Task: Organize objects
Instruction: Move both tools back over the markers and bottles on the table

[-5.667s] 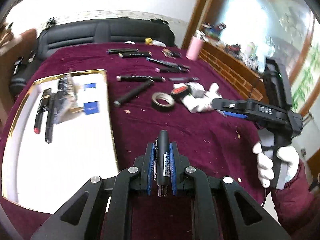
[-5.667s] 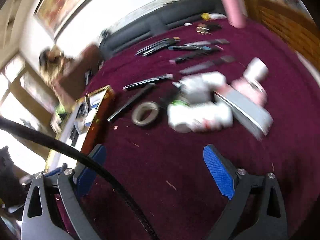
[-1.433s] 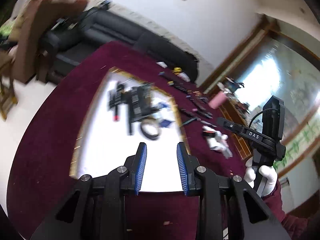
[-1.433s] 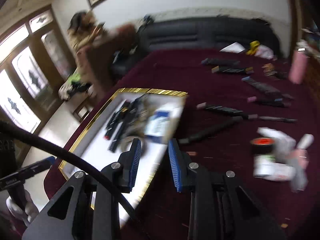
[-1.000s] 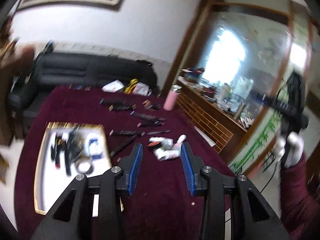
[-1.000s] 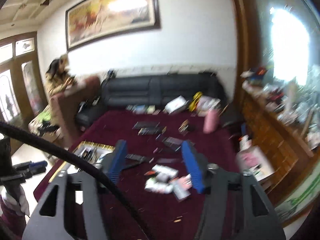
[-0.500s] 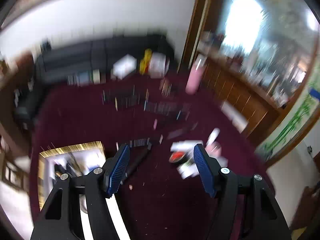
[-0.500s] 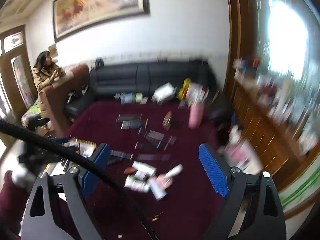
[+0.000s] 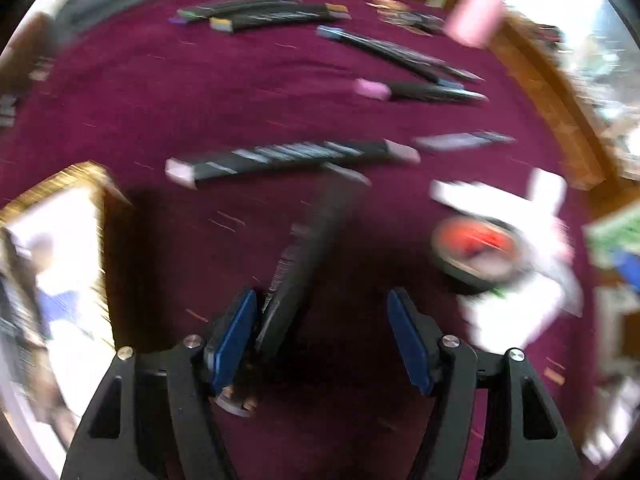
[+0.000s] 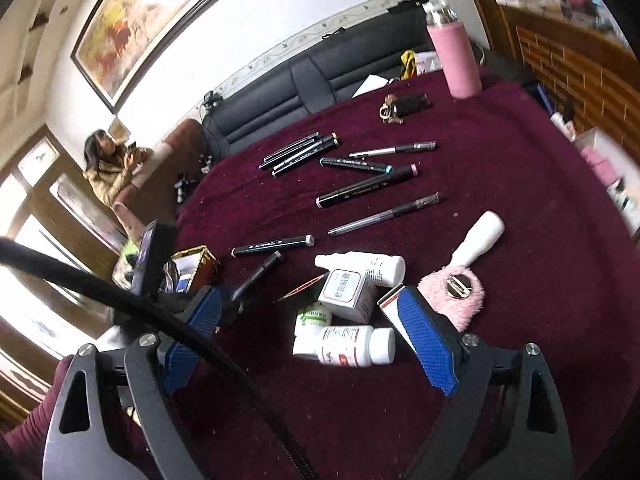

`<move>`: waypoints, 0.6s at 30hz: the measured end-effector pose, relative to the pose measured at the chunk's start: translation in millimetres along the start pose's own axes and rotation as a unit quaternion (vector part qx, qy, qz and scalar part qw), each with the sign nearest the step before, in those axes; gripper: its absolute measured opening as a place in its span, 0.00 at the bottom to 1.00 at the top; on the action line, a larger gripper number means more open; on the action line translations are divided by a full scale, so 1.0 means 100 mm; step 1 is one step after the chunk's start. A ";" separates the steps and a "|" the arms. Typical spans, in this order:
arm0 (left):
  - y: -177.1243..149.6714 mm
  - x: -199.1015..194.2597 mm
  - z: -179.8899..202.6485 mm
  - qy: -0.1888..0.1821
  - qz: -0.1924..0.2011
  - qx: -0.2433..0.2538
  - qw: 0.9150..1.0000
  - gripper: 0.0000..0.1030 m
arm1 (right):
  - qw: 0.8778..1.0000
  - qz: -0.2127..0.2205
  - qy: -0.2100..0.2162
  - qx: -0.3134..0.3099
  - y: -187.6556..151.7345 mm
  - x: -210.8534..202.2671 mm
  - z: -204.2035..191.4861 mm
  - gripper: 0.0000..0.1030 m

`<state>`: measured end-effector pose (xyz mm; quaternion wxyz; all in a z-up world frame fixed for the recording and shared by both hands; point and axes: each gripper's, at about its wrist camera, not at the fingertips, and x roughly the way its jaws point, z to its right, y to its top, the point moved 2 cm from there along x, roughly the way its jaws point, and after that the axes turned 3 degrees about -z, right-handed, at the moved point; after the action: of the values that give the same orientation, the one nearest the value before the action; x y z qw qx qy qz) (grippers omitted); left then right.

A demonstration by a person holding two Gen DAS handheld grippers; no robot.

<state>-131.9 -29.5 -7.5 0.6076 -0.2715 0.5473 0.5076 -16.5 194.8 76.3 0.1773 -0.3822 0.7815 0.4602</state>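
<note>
Both tools spread, nothing pinched: left tool view motion-blurred, black marker indistinct; right tool.

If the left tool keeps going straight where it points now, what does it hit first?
Probably the dark marker lying on the maroon cloth: its near end already sits between the open left tool tips, beside the left pad. Blur leaves depth uncertain.

Print on box, bottles: unreadable.

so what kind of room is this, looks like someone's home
Most likely a home living room. A black leather sofa runs along the wall under a large framed painting, and the work surface is a table under a maroon cloth strewn with markers and medicine bottles.
</note>
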 end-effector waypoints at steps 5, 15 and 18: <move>0.02 -0.45 0.37 0.048 0.078 0.086 0.992 0.59 | 0.999 0.025 0.010 0.040 -0.03 0.10 0.39 0.88; 0.47 0.18 0.26 0.188 0.068 0.202 0.959 0.57 | 0.992 0.030 0.026 0.124 -0.09 0.06 0.91 0.88; 0.49 0.16 0.29 0.188 0.051 0.190 0.962 0.54 | 0.993 0.023 0.026 0.116 -0.10 0.09 0.87 0.88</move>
<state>-167.1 17.4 -4.5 0.5077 -0.2135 0.7508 0.3646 -21.5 262.0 20.0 0.1899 -0.3530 0.8422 0.3607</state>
